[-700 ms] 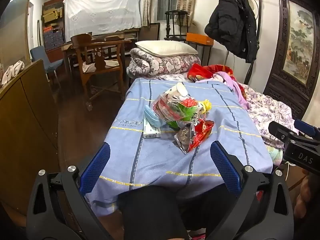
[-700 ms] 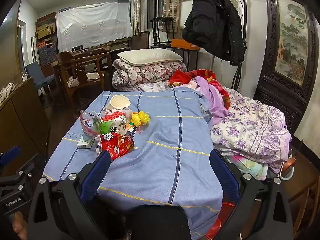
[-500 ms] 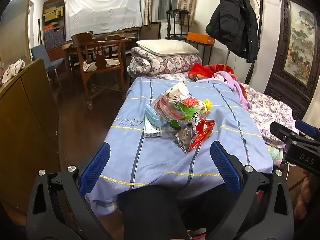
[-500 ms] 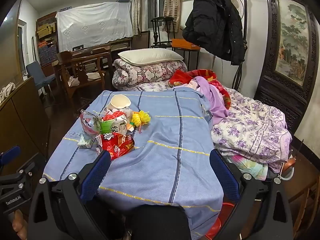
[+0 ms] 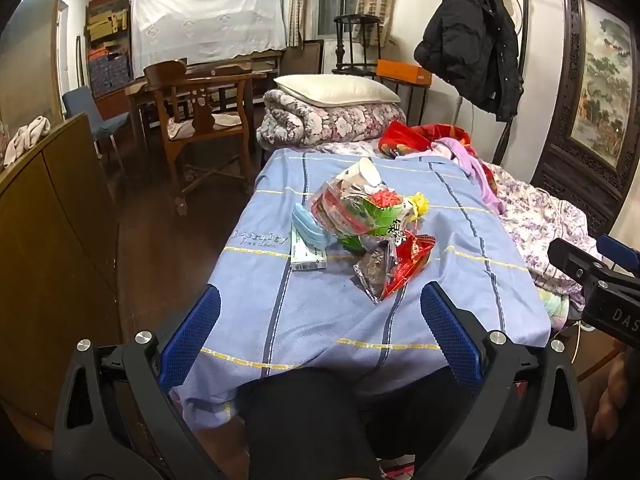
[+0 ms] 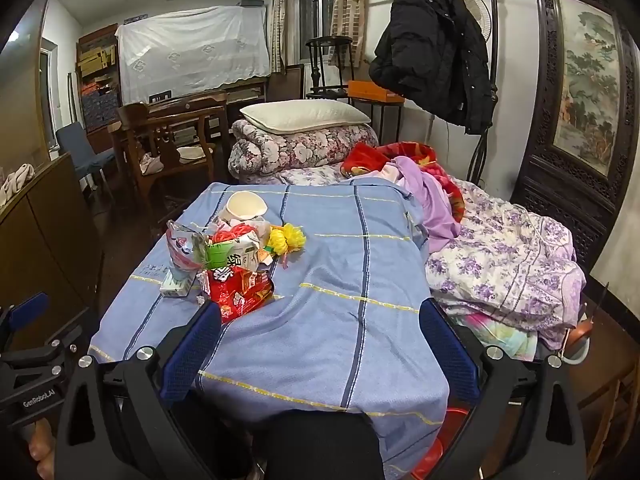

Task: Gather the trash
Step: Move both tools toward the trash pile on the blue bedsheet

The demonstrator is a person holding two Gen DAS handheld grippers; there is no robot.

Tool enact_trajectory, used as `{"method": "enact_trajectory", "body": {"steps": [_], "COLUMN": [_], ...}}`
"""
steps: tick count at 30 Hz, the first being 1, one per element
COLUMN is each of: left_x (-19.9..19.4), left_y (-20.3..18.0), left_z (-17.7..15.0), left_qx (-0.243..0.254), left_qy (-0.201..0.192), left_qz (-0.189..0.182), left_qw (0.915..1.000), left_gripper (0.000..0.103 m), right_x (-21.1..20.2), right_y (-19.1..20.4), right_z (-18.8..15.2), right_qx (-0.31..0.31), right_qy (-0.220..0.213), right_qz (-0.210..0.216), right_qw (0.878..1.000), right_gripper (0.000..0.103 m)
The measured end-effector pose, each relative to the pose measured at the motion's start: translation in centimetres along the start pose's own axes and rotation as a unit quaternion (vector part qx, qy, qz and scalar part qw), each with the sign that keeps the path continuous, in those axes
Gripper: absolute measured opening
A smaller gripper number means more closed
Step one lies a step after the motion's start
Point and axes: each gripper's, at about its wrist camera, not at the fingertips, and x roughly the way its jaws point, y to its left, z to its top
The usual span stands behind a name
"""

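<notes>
A pile of trash lies on the blue striped bed cover (image 5: pixel 340 320) (image 6: pixel 340 280). It holds a red snack wrapper (image 5: pixel 404 264) (image 6: pixel 240 288), a clear bag with green and red packaging (image 5: pixel 356 212) (image 6: pixel 216 248), a small flat box (image 5: pixel 306 254) (image 6: pixel 174 286), a white paper cup (image 5: pixel 366 170) (image 6: pixel 244 206) and a yellow pompom (image 5: pixel 418 204) (image 6: pixel 286 238). My left gripper (image 5: pixel 320 304) is open and empty, short of the pile. My right gripper (image 6: pixel 320 318) is open and empty, right of the pile.
A wooden cabinet (image 5: pixel 52 248) stands left of the bed. Wooden chairs (image 5: pixel 200 120) and a table are beyond it. Folded quilts and a pillow (image 5: pixel 332 112) lie at the bed's far end. Crumpled floral bedding (image 6: pixel 508 256) lies at the right. A black coat (image 6: pixel 436 52) hangs on a stand.
Both views have shifted very slightly; the trash pile sits a little nearer. Nothing was taken hold of or let go.
</notes>
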Motion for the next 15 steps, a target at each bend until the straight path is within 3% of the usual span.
{"method": "enact_trajectory", "body": {"steps": [15], "left_x": [0.28], "left_y": [0.06], "left_z": [-0.13], "left_qx": [0.003], "left_qy": [0.003], "left_qz": [0.003], "left_qw": [1.0000], "left_gripper": [0.096], "right_x": [0.06], "right_y": [0.03], "right_z": [0.02], "right_qx": [0.006], "right_qy": [0.000], "right_qz": [0.014], "right_qw": [1.000], "right_gripper": [0.097]}}
